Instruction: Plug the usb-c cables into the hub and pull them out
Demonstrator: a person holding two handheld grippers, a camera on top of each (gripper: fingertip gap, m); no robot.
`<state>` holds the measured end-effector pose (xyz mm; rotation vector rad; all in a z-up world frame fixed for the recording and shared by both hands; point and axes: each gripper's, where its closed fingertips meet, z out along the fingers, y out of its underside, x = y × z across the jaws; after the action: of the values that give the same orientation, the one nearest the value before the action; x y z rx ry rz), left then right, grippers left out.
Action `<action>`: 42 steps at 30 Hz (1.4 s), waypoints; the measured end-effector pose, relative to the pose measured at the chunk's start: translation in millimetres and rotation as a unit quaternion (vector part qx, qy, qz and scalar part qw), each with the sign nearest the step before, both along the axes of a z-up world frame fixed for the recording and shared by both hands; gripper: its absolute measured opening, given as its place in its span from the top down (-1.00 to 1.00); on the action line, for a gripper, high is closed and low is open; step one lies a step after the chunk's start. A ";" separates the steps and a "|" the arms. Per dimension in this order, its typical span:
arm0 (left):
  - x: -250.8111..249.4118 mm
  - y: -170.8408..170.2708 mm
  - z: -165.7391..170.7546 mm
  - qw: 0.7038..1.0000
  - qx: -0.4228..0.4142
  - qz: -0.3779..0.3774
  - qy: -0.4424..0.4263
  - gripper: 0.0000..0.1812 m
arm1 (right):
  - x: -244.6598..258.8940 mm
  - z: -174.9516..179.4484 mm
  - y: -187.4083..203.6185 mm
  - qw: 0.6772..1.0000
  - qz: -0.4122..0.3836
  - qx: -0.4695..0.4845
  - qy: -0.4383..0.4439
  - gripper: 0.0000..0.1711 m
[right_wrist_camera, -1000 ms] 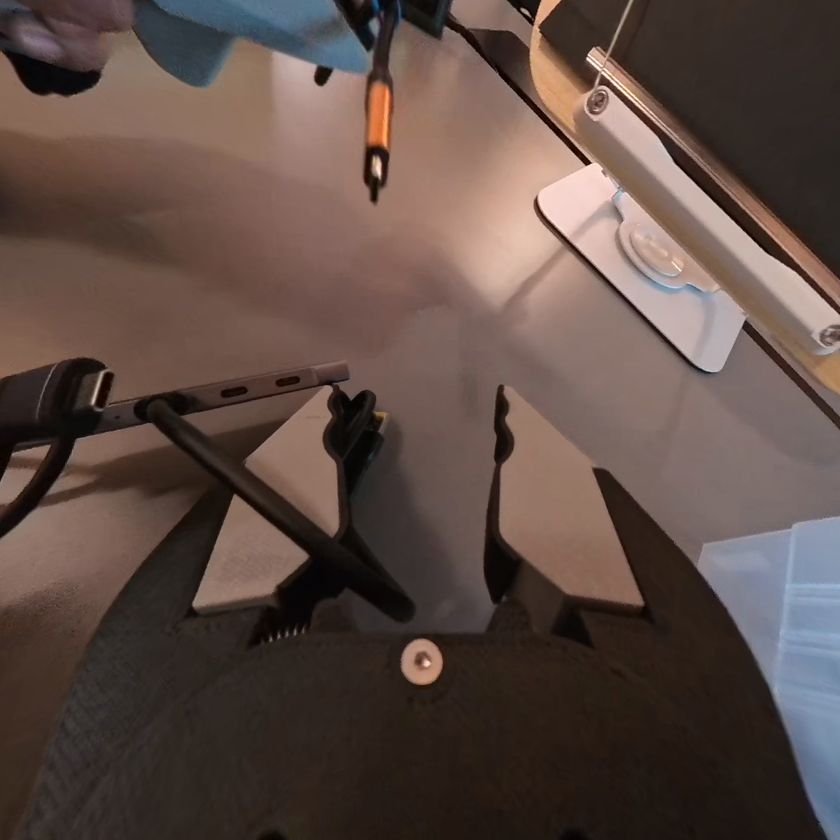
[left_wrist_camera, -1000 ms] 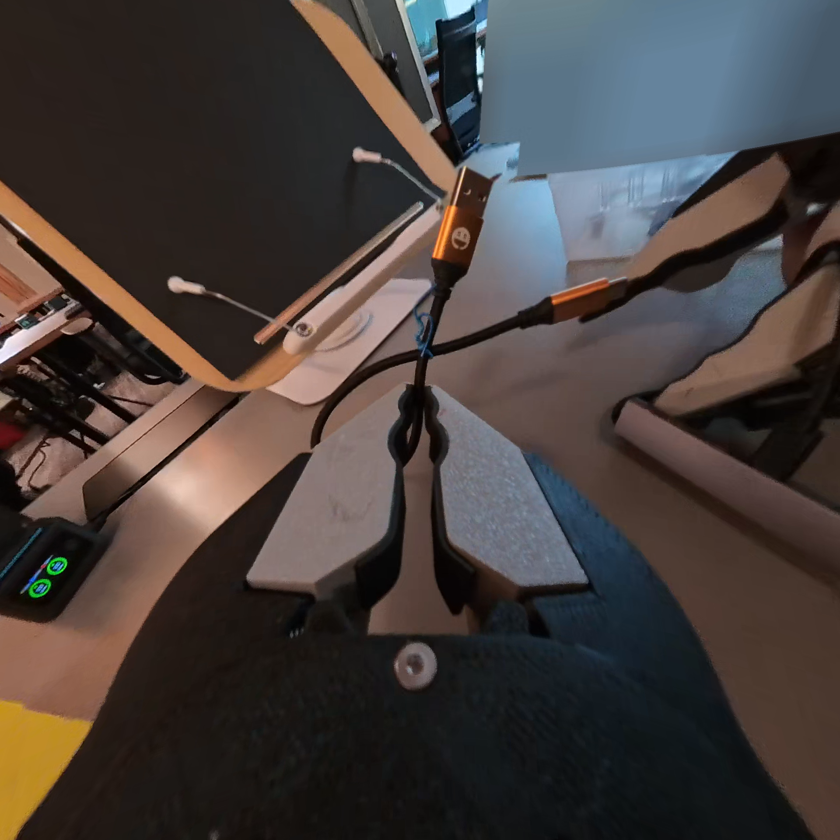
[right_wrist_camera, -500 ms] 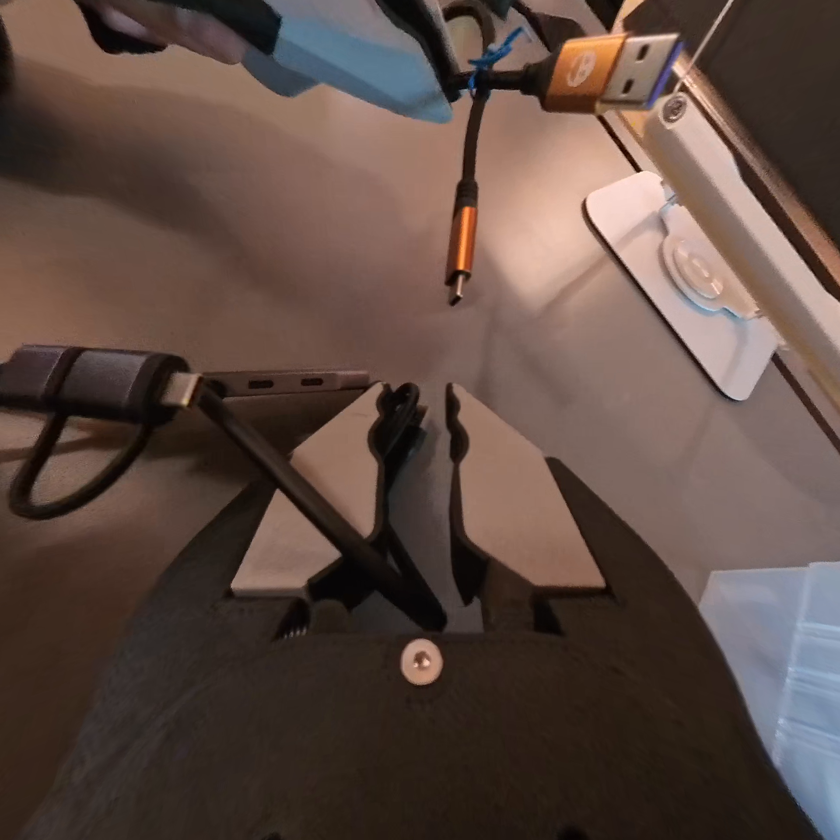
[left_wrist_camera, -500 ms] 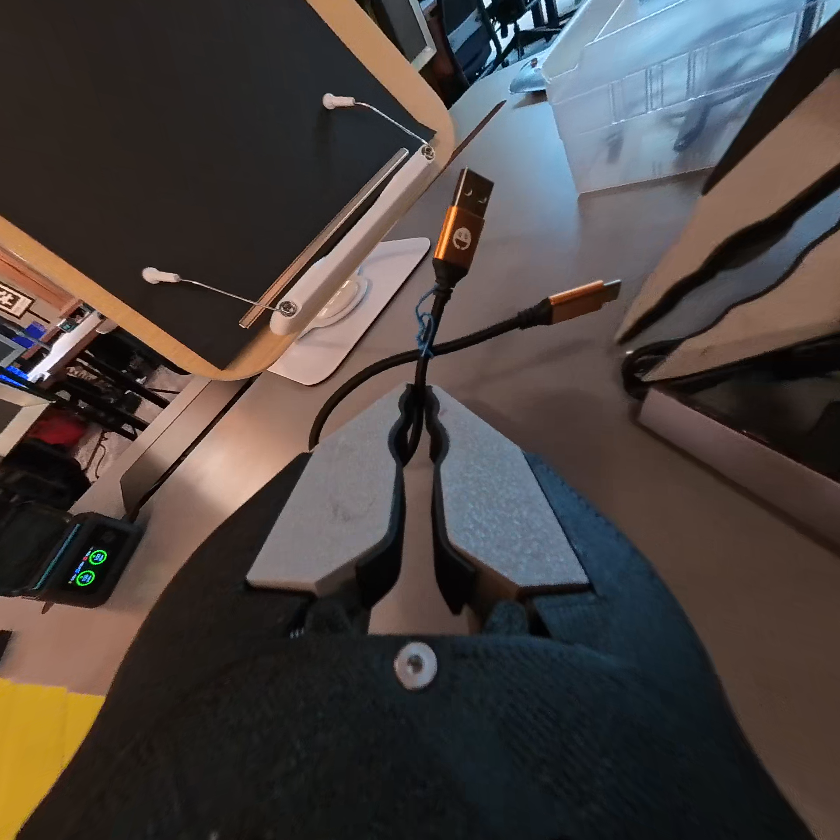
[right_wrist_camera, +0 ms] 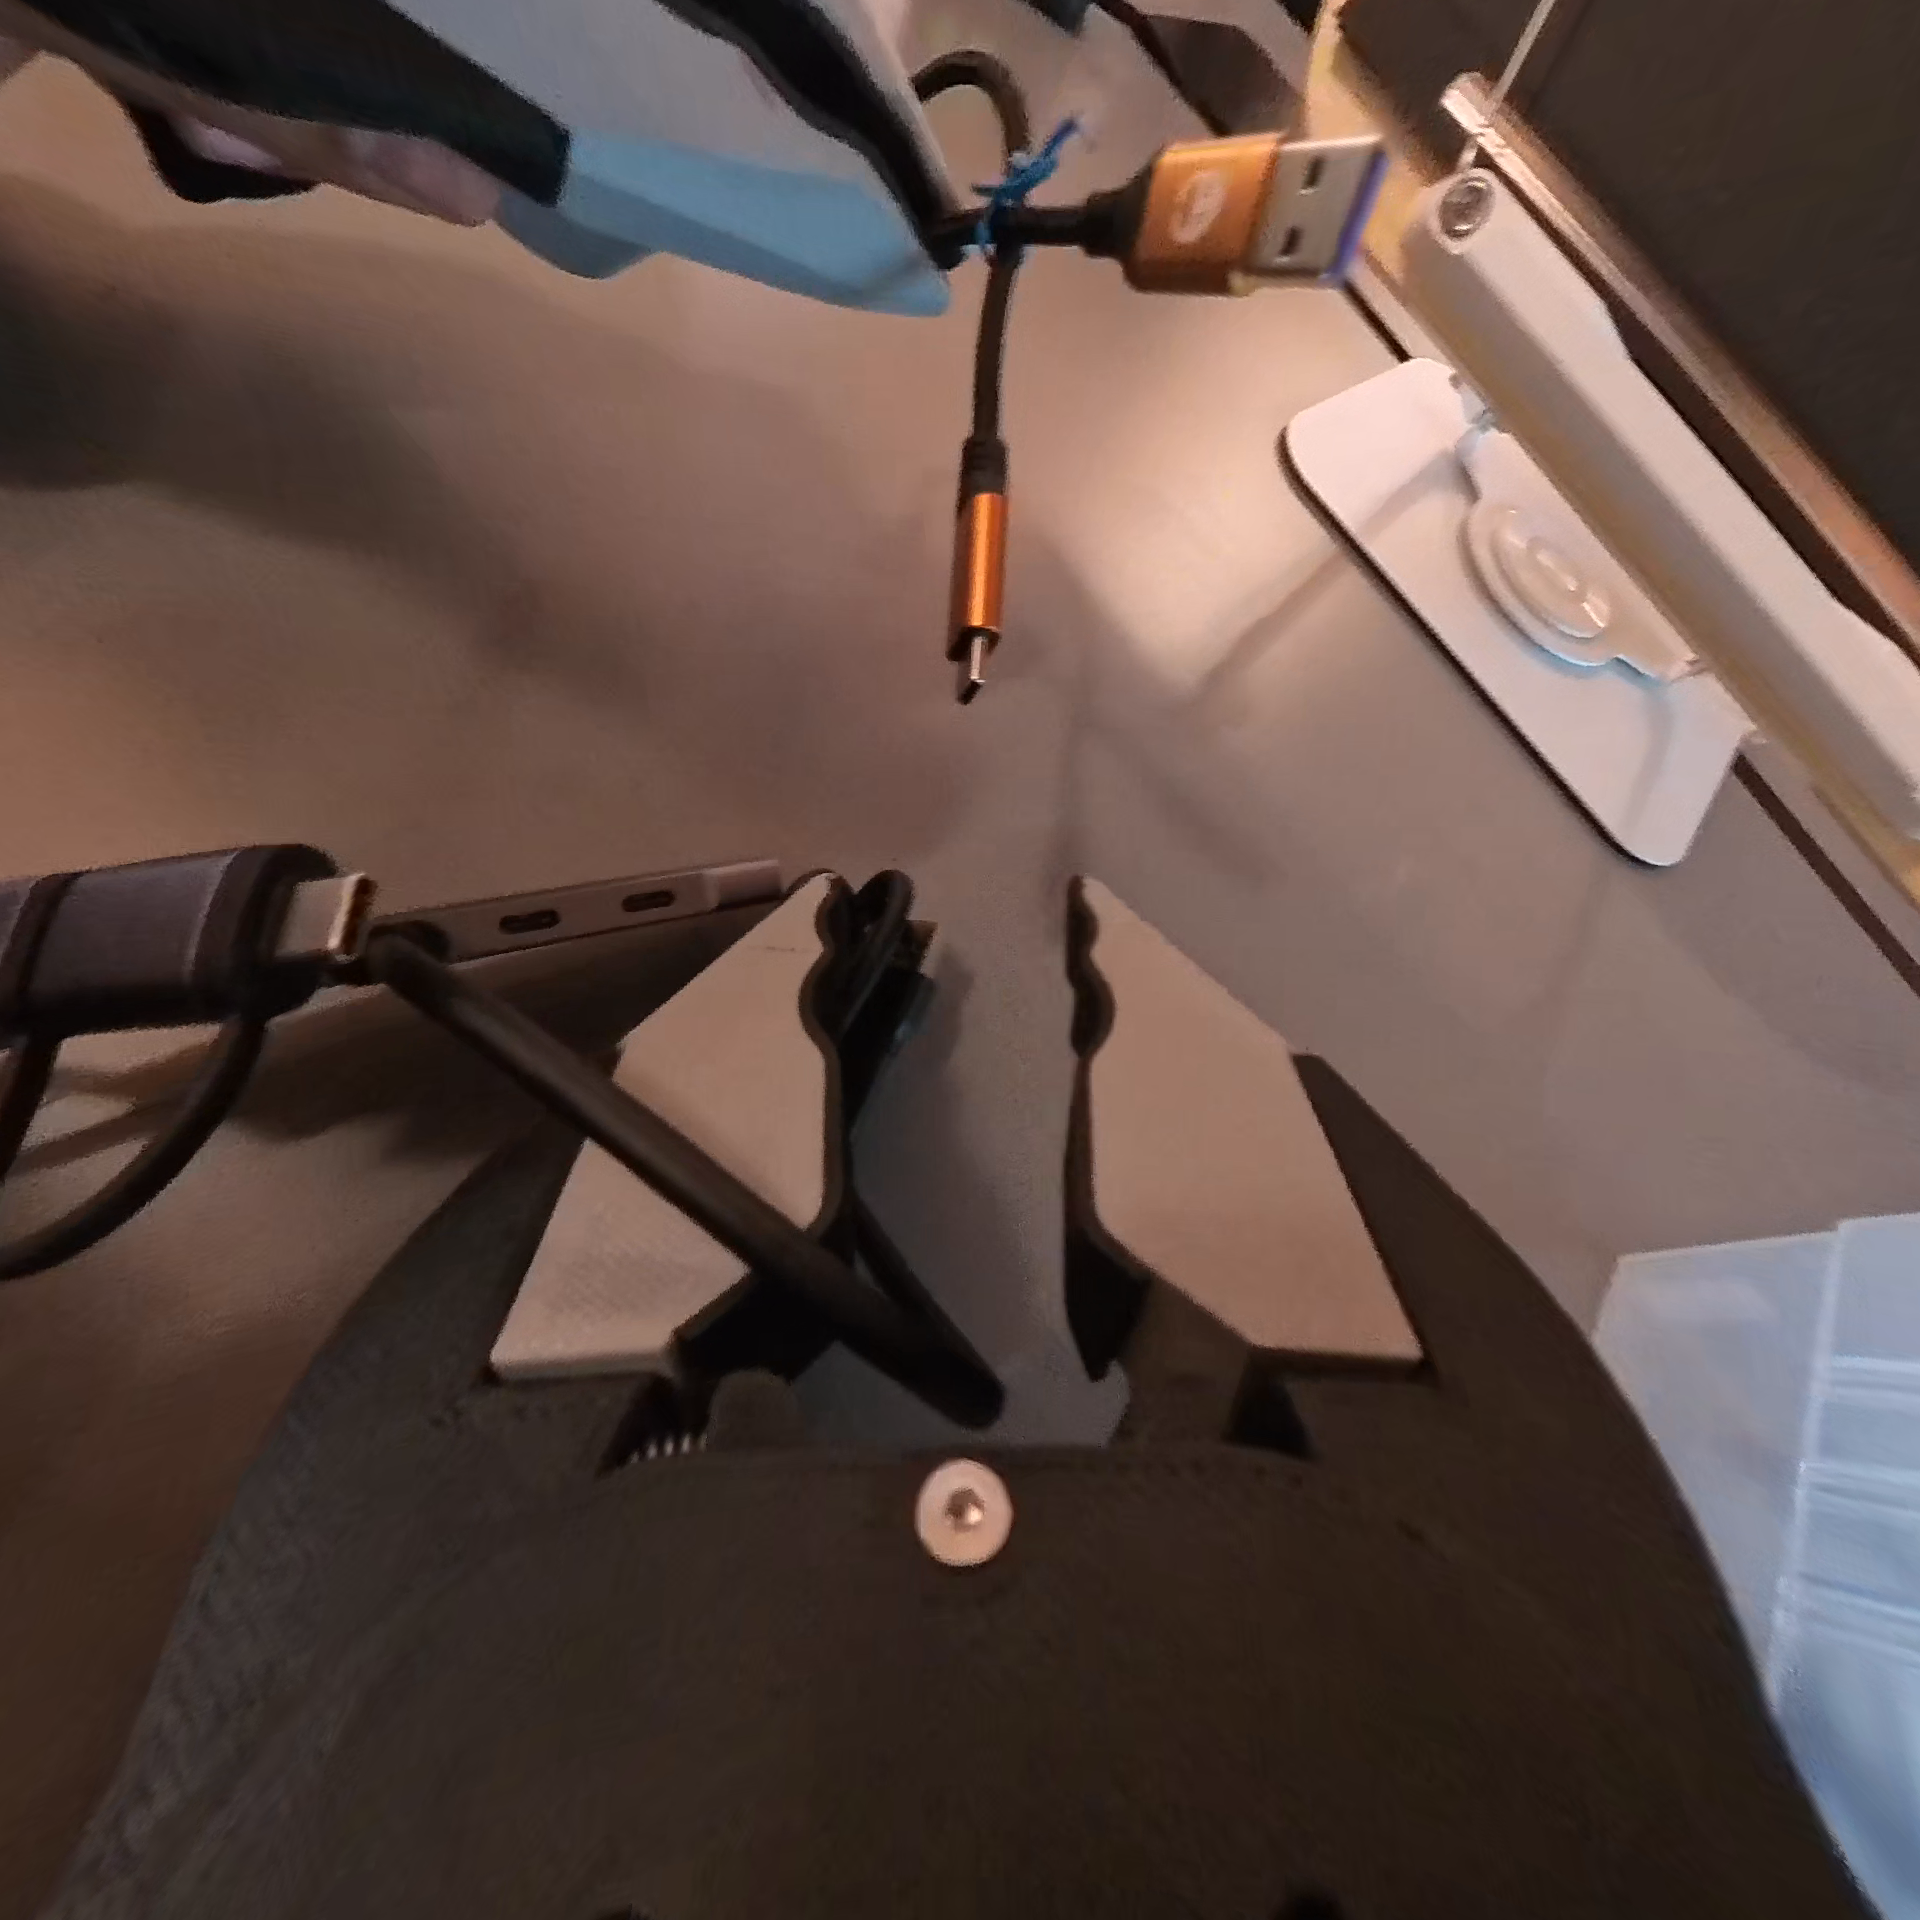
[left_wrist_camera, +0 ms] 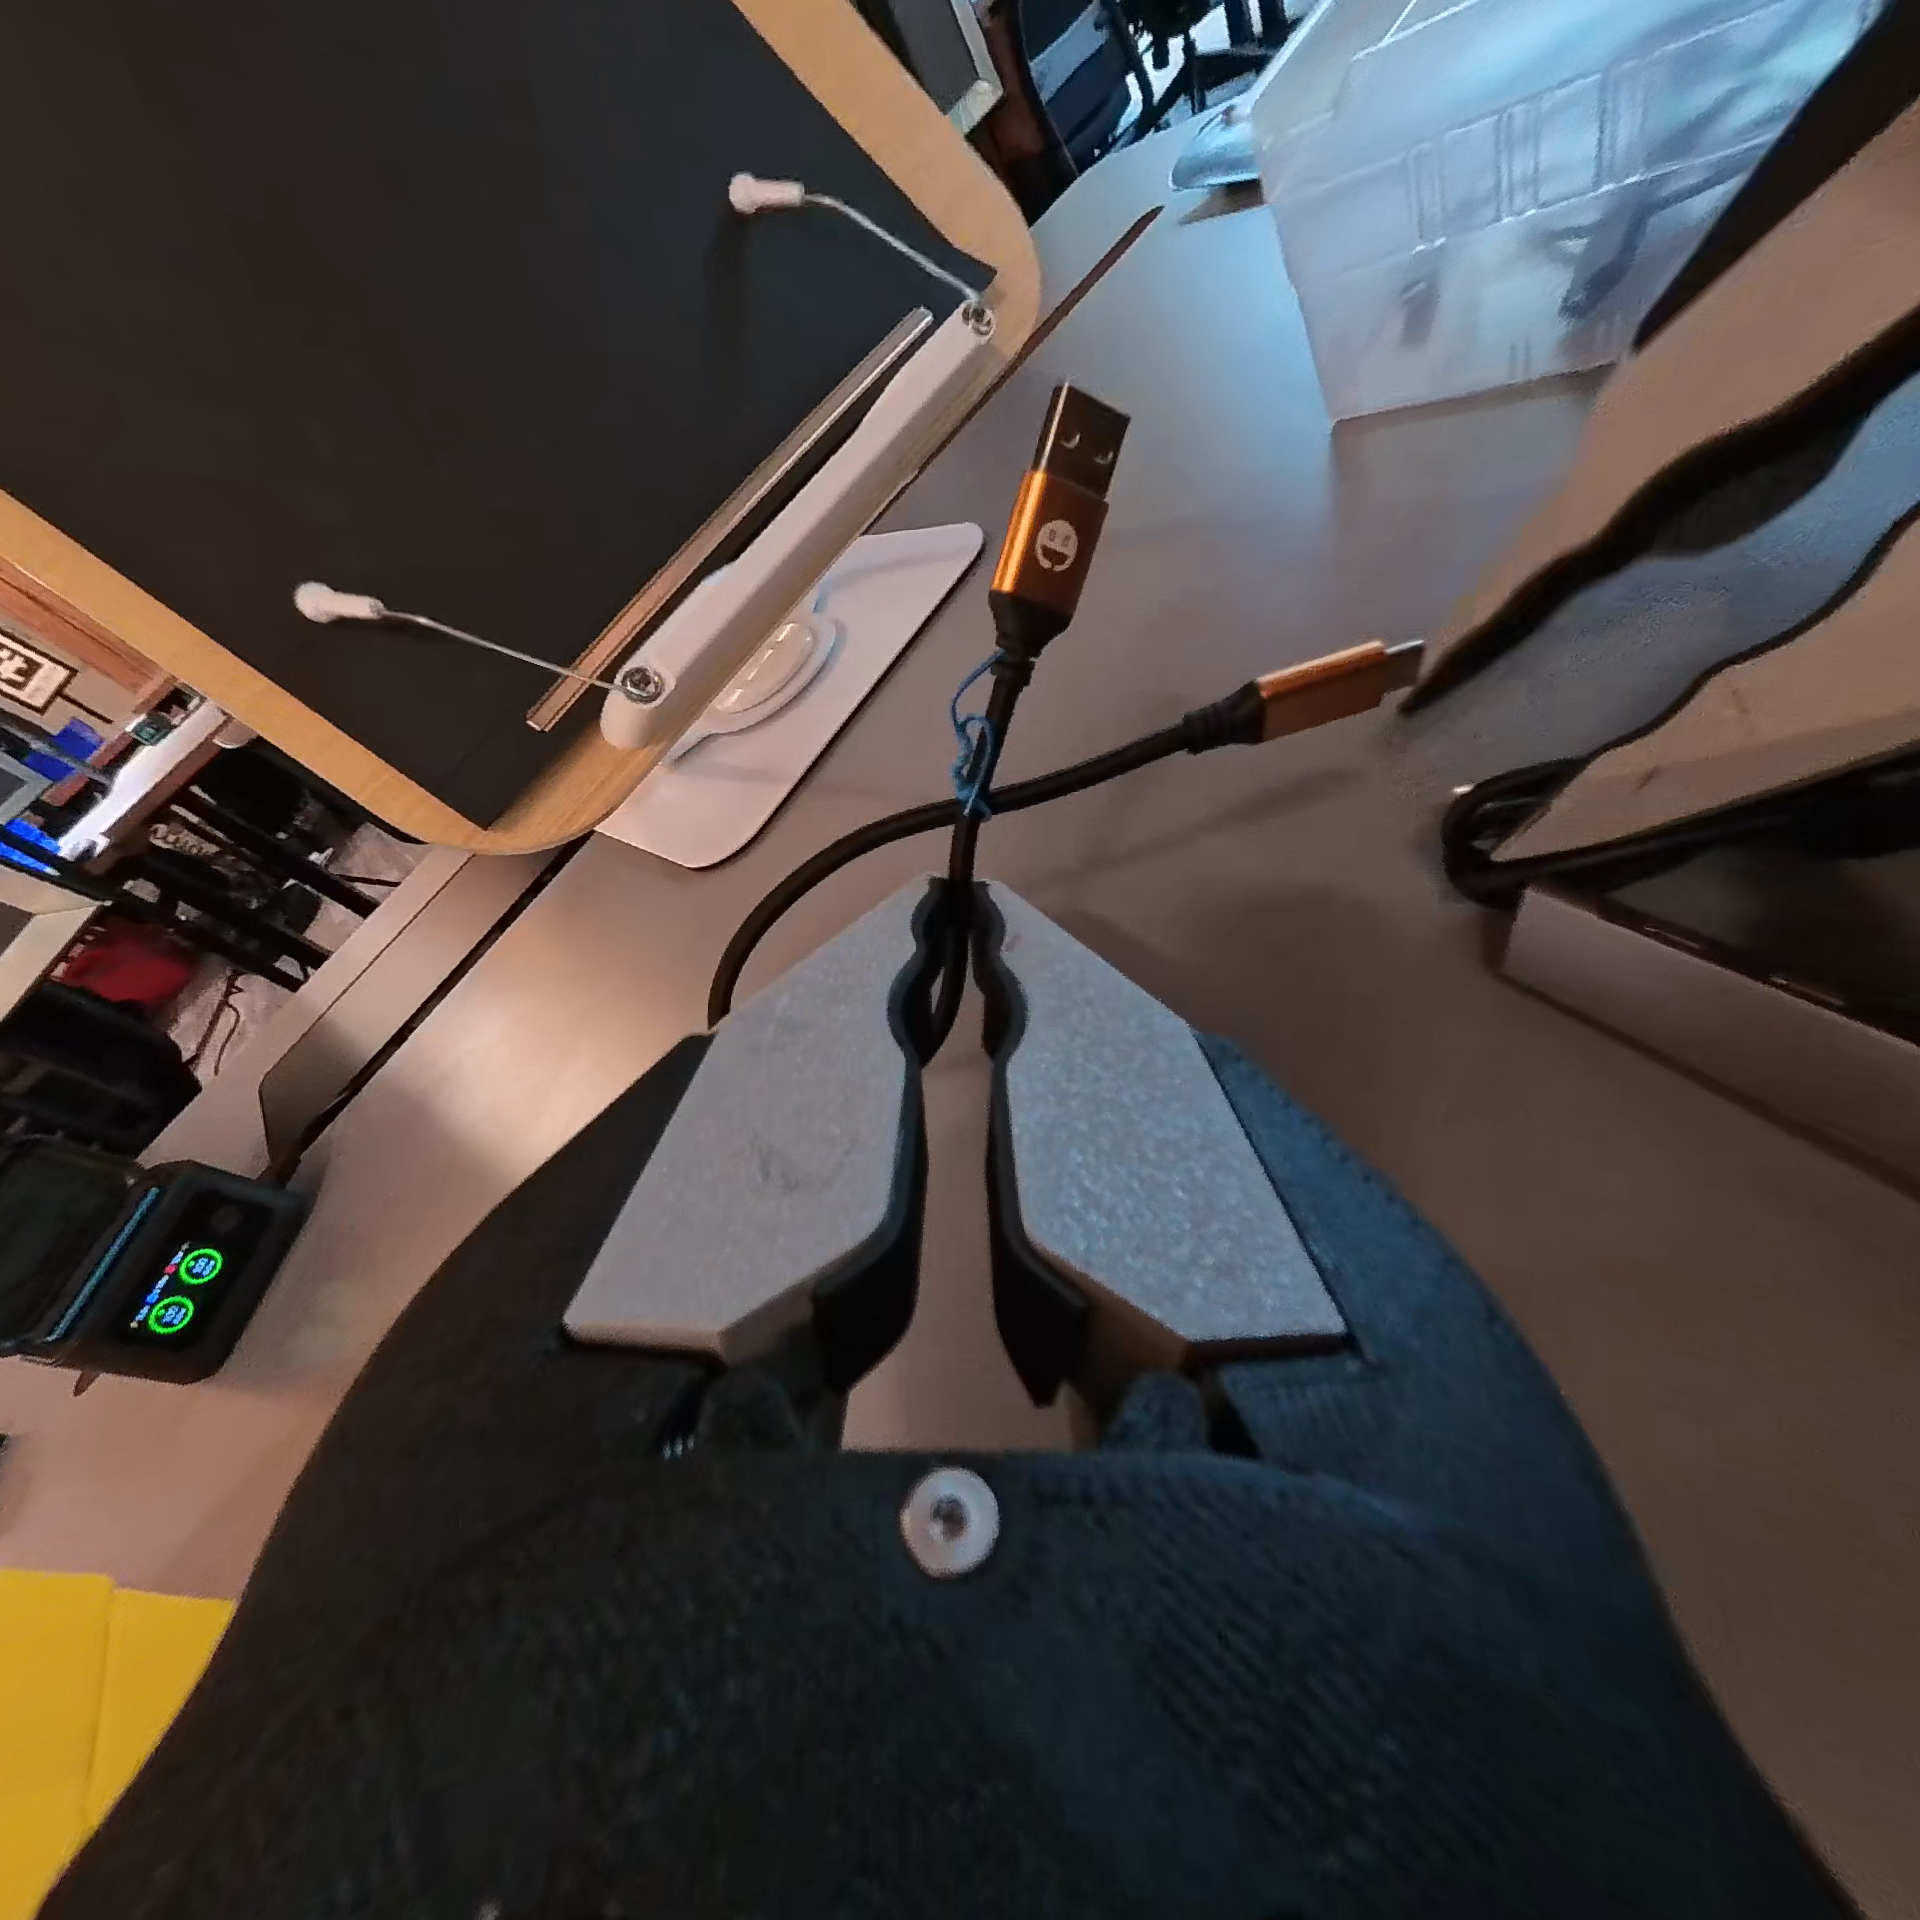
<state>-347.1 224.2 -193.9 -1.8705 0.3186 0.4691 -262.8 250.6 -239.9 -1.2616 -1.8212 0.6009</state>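
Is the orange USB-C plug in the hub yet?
Out. The orange USB-C plug hangs in the air, apart from the hub, whose two slots show empty.

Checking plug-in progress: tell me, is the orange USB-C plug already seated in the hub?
No: in the right wrist view the orange USB-C plug hangs in the air, clear of the hub and its open ports.

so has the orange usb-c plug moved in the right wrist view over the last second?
Yes. The orange USB-C plug has come down the frame toward the grey hub and right, nearer the white stand base.
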 end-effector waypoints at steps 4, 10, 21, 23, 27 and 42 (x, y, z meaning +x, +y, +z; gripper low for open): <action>-5.3 1.6 -5.0 1.000 -0.004 0.009 -0.008 0.99 | 2.0 3.0 5.7 1.000 -0.001 0.019 0.004 0.40; -7.8 3.6 -6.2 0.999 0.004 0.012 -0.045 0.99 | 13.1 -2.1 15.8 0.989 0.014 0.085 -0.120 0.39; -23.9 -5.7 6.3 0.998 0.025 0.047 0.017 0.99 | -33.8 26.7 20.7 0.970 -0.030 0.153 -0.189 0.31; -29.6 -7.7 9.3 0.998 0.032 0.054 0.000 0.99 | -15.9 25.8 24.4 0.962 -0.035 0.144 -0.229 0.25; -38.6 -8.8 8.0 0.997 0.034 0.066 -0.025 0.99 | -0.7 58.6 9.9 0.973 -0.008 0.117 -0.199 0.23; 15.5 -6.8 47.2 0.971 0.133 -0.065 -0.188 0.99 | -33.3 111.0 7.8 0.920 0.112 -0.368 0.073 0.38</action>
<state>-331.5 217.4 -146.7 -1.6222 0.1151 0.0574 -296.1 258.4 -128.9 -1.4203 -1.6719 1.5721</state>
